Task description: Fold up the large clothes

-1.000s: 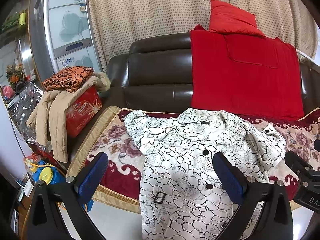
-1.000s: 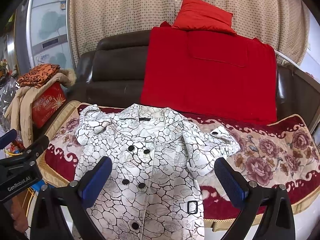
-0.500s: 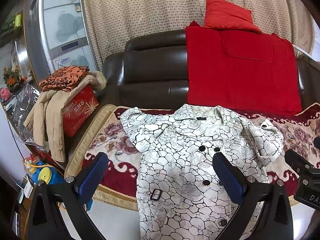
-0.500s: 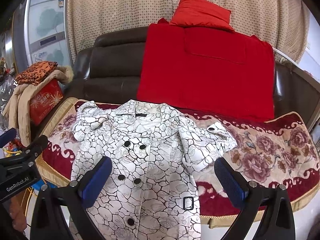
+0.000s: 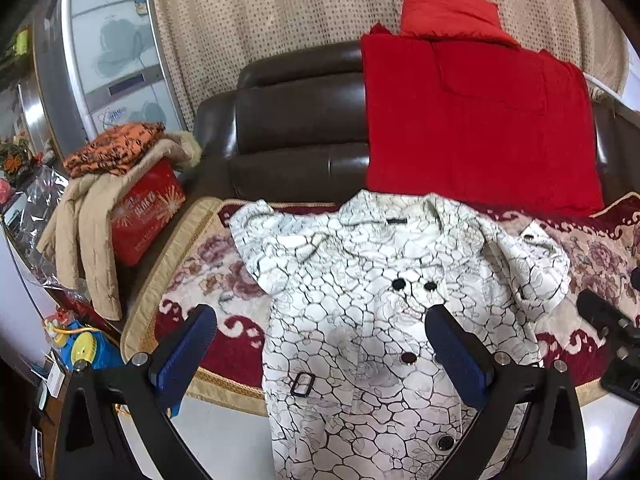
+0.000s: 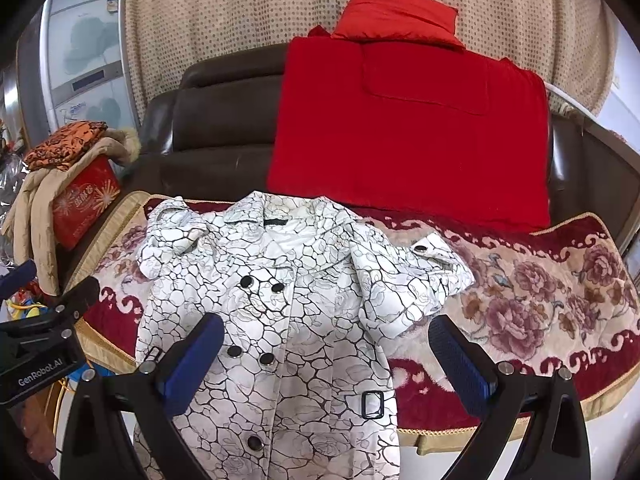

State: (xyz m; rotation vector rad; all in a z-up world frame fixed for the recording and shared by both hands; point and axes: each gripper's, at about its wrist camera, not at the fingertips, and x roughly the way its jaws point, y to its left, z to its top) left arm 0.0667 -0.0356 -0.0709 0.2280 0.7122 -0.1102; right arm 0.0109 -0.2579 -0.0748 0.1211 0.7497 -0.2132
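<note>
My left hand-held gripper hangs with its blue pads spread wide apart, holding nothing, above the lower front of the white coat. My right hand-held gripper is spread just as wide and empty, over the coat's right side. The coat, white with a black crackle print and dark buttons, lies face up on the floral sofa cover, collar toward the backrest, both short sleeves bunched at the shoulders and its hem hanging over the front edge of the seat. A red blanket drapes over the brown leather sofa behind it, with a red cushion on top. At the far left, a beige jacket hangs over a red box.
</note>
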